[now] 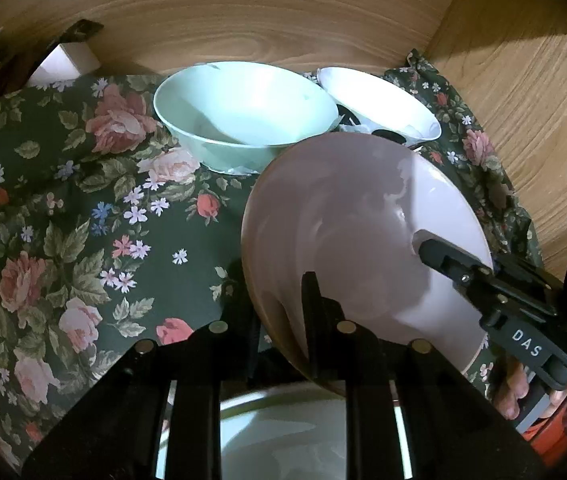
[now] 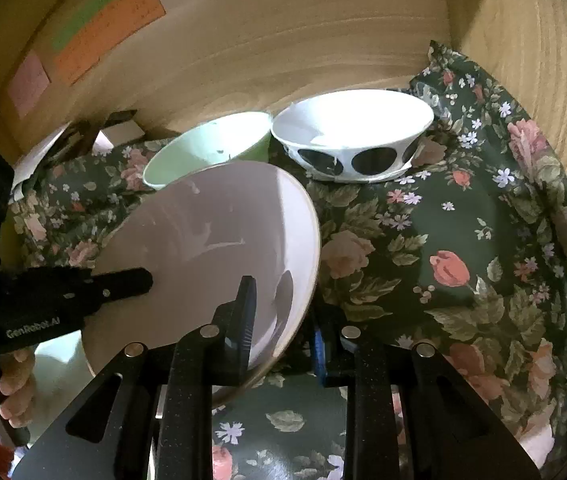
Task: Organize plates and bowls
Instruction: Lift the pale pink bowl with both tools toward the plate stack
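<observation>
Clearly the pink bowl [image 1: 363, 232] was held off the floral cloth [image 1: 63, 200], tilted, with both tools clamped on its rim from opposite sides: the left gripper [image 1: 279, 320] had 1 finger inside and 1 outside the near edge, and the right gripper [image 2: 279, 320] pinched its own near edge the same way. Ahead of both sat the mint-green bowl [image 2: 207, 148] and, beside it, the white bowl with dark oval spots [image 2: 351, 140], apparently touching each other, against the wooden back panel [image 2: 283, 40].

The glaze looked smooth and glossy, so a thin rim grip could slip, and uneven pulls from the 2 tools might twist the bowl loose. Carried forward at this tilt, its far edge could knock the green bowl. The creased cloth offered an uneven landing. All 3 bowls were round, deep and hard-walled; a pale dish [image 1: 283, 432] lay below the left gripper.
</observation>
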A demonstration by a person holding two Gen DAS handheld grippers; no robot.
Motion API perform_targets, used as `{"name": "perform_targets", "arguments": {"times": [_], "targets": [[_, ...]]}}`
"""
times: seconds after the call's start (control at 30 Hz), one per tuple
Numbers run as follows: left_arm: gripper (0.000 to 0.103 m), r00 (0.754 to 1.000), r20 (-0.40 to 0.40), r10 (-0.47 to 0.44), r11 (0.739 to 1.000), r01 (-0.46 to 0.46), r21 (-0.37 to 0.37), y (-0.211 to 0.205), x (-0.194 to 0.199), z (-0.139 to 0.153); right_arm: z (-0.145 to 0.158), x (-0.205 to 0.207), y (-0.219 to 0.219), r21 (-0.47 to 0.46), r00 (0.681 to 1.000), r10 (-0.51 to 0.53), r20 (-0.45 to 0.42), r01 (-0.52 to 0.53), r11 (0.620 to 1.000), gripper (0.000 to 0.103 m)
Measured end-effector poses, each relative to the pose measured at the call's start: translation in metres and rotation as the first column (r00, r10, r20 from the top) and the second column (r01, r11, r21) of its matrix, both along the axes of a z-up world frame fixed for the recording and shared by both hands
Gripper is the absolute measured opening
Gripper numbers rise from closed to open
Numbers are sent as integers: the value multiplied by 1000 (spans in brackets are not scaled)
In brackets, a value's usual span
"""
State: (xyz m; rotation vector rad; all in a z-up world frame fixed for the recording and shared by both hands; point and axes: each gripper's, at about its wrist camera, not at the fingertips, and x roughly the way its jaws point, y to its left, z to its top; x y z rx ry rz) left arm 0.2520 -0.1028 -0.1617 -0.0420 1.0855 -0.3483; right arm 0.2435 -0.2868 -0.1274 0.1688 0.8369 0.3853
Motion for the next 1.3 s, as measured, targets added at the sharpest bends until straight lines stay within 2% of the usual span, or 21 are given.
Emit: {"name": "perform_targets", "arguments": {"times": [0.2, 0.77, 1.3], "targets": [[19, 1000, 10, -7, 1000, 7, -7, -4, -9, 6, 11, -9, -1, 3, 1000, -11, 25, 11, 1000, 21], [19, 985, 171, 17, 1000, -15, -15, 9, -57, 59, 57, -50, 6, 17, 988, -7, 151, 5, 1000, 21], [19, 968, 229, 98, 995, -88, -53, 54, -110, 83, 76, -86, 45, 8, 975, 60, 213, -63, 998, 21]]}}
